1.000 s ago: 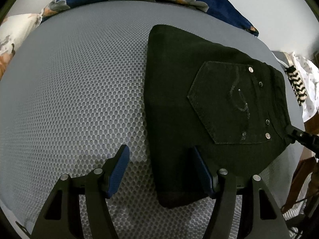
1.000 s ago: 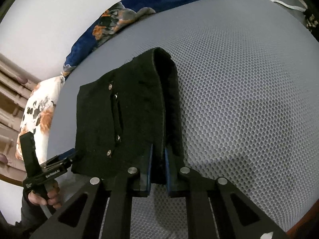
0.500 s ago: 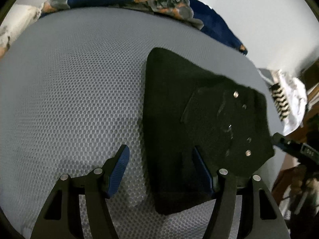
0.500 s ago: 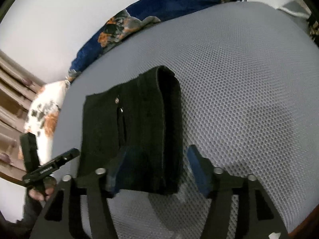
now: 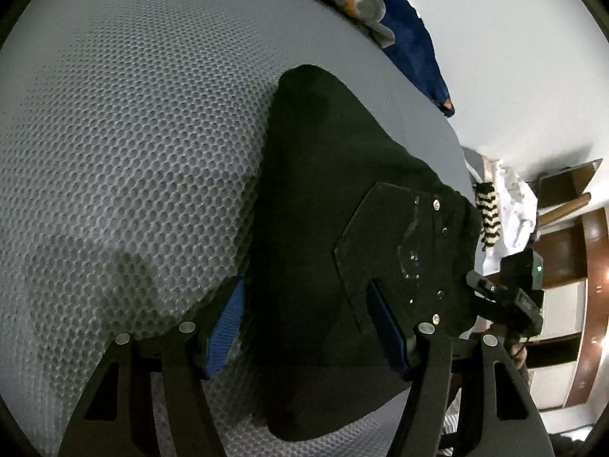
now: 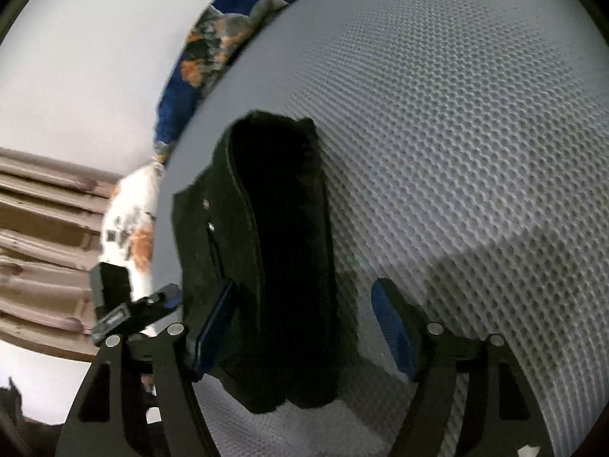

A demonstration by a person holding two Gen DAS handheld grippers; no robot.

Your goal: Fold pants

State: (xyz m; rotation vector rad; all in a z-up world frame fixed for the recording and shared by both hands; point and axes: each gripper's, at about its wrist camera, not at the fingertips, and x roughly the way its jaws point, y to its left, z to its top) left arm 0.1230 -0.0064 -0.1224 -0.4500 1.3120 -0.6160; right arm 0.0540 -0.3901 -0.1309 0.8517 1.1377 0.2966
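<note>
Left wrist view shows the folded black denim pants point(image 5: 342, 209) lying on the grey honeycomb-mesh mattress point(image 5: 125, 133), pocket up, toward three o'clock. They look thick, soft and fairly heavy; the folded edge seems the surest hold. The left gripper point(image 5: 308, 327) stands released astride them. The right gripper point(image 6: 304, 327) is opening, clamping nothing, cloth between its jaws.

Both wrist cameras sit close above the grey mesh bed point(image 5: 125, 160), each looking steeply down along its own tool. They face the folded black pants point(image 5: 335, 251) from opposite ends, and each catches the other tool at its frame edge.
</note>
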